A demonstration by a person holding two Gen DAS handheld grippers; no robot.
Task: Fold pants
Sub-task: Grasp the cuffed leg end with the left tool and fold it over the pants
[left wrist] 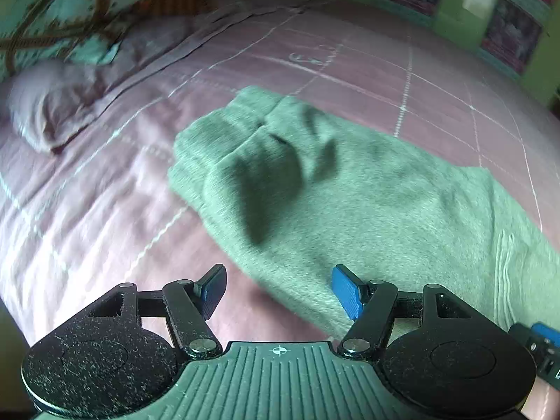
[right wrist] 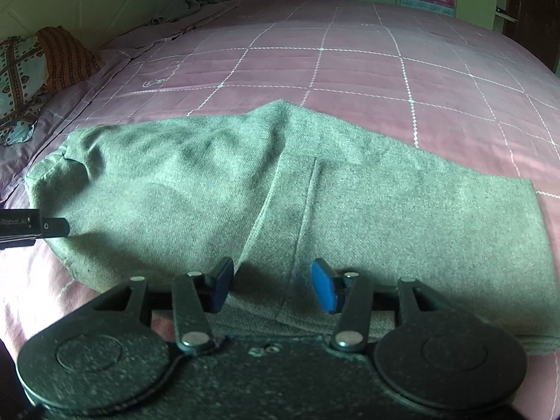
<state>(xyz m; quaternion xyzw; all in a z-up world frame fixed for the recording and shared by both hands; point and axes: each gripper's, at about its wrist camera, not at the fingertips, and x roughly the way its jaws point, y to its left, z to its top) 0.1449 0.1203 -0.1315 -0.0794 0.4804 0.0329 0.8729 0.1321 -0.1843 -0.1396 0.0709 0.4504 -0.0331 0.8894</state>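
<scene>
The folded grey fleece pants [right wrist: 280, 182] lie on the pink quilted bedspread [right wrist: 350, 63]. The left gripper [left wrist: 280, 294] hangs wide apart and empty above their near edge. The right gripper [right wrist: 271, 285] stands half-spread over the cloth, pinching nothing. Bare quilt stretches toward twelve o'clock.

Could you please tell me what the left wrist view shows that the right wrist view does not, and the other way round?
Only the left wrist view shows the stacked cuffs of the pants, a crumpled pale cloth, and the left gripper open above the bed.

Only the right wrist view shows a seam running down the pants, a striped orange cushion, and the right gripper open over the fabric.

Both show the grey pants folded lengthwise on the pink checked bedspread.
</scene>
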